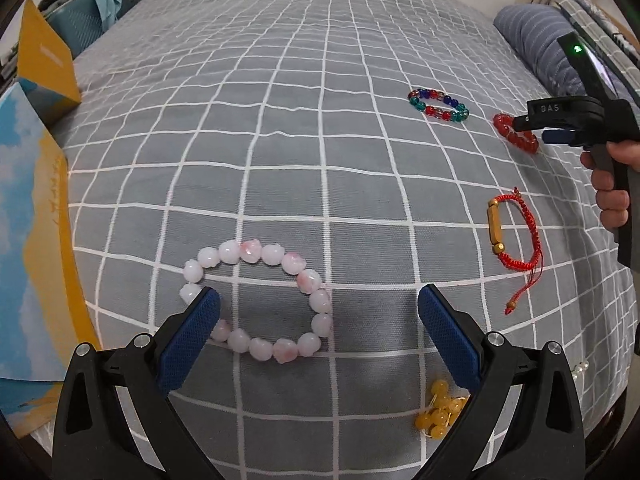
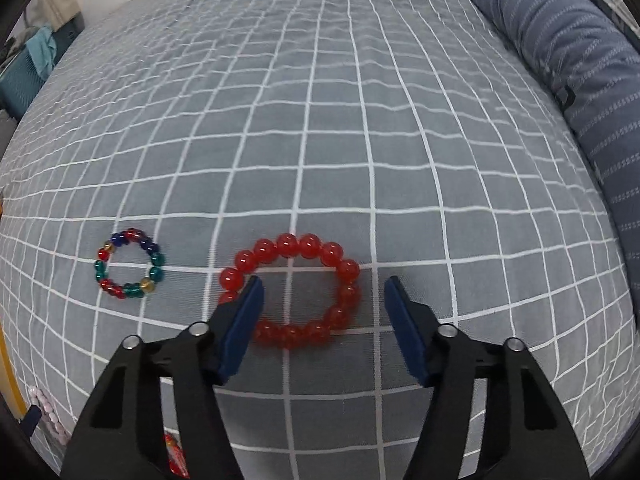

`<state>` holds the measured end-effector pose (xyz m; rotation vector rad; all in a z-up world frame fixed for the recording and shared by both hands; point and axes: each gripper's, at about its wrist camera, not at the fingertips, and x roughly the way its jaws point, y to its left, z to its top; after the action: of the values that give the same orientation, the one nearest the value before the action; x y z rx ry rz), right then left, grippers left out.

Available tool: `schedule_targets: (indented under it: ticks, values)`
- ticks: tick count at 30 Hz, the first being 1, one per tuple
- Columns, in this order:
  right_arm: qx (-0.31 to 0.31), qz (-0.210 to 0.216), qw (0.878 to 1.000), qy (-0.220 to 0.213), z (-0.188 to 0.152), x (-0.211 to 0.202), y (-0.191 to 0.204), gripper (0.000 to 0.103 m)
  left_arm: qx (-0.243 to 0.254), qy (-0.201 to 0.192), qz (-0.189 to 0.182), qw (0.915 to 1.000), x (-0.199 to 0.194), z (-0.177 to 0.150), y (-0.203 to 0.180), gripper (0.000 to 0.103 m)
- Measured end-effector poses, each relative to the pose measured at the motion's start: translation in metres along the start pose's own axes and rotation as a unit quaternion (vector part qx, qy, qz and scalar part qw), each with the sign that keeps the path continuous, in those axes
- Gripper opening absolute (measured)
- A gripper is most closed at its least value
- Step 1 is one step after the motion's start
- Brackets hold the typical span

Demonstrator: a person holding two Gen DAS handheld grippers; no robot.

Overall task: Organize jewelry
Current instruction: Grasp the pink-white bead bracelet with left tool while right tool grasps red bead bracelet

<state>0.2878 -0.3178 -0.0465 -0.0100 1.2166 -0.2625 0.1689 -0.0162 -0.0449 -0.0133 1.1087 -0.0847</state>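
A pink-and-white bead bracelet (image 1: 280,258) lies on the grey checked bed cover. My left gripper (image 1: 319,300) is open just above it, the left finger over its left side. A red bead bracelet (image 2: 298,246) lies between the open fingers of my right gripper (image 2: 323,287); it also shows in the left wrist view (image 1: 505,124), beside the right gripper (image 1: 540,128). A multicoloured bead bracelet (image 1: 438,105) (image 2: 129,264) lies left of the red one. A red cord bracelet with a gold bar (image 1: 516,232) and a yellow bead bracelet (image 1: 438,414) lie nearer.
A yellow and blue box lid (image 1: 28,240) and a yellow box (image 1: 44,60) lie at the bed's left edge. A blue striped pillow (image 2: 568,80) lies along the right. A teal basket (image 1: 76,16) stands beyond the far left corner.
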Motion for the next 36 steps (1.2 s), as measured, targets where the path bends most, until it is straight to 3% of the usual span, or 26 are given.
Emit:
schedule_targets:
  ticks: [10, 17, 21, 36]
  values:
    - [0.024, 0.008, 0.999, 0.022, 0.001, 0.012, -0.014, 0.034, 0.006, 0.015, -0.008, 0.9998, 0.008, 0.0, -0.001, 0.067]
    - [0.045, 0.018, 0.998, 0.033, -0.001, 0.01, -0.019, 0.017, 0.01, 0.027, -0.021, 0.9994, 0.006, -0.001, -0.003, 0.031]
    - [0.043, 0.013, 0.998, 0.033, 0.0, 0.009, -0.018, 0.016, -0.003, 0.04, -0.039, 0.9984, 0.006, -0.002, 0.001, 0.01]
    - [0.04, 0.0, 0.999, 0.022, -0.004, -0.004, -0.02, 0.013, -0.004, 0.048, -0.042, 0.9979, -0.006, 0.0, 0.003, 0.01]
